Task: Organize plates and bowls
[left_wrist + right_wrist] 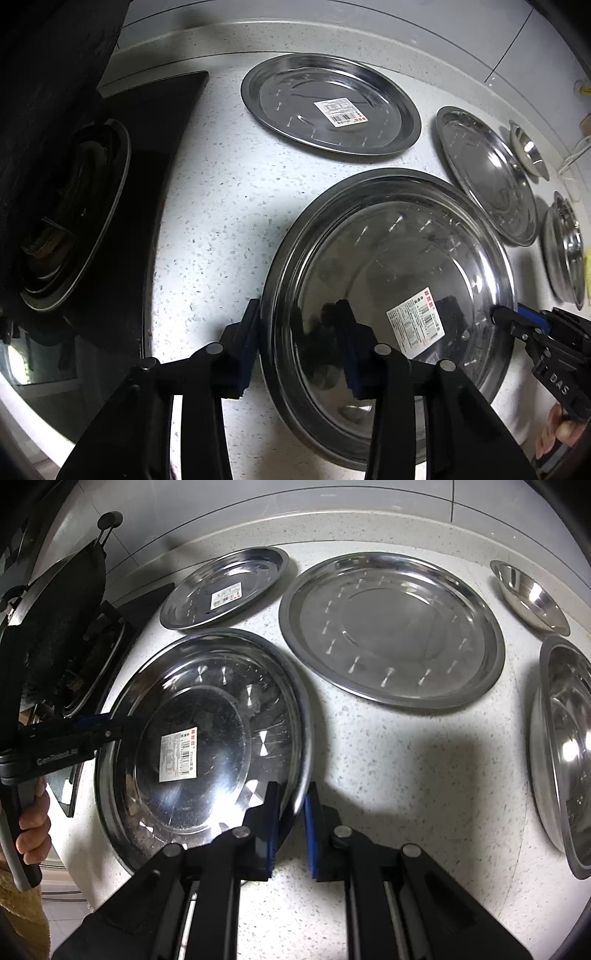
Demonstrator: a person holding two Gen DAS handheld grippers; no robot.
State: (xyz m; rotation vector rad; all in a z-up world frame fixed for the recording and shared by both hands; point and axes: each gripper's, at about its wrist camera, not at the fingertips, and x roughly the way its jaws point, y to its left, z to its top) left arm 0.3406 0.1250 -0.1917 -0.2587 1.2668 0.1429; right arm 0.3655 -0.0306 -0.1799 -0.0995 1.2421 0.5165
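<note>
The labelled plate [388,280] is being pinched on the counter [207,206]: left tool [299,332] clamped at its nine o'clock rim, right tool [290,819] clamped at three o'clock, so it's basically being straddled evenly.

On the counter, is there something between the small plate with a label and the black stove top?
No. In the left wrist view, only bare speckled counter lies between the small labelled plate and the stove top; nothing stands there.
</note>
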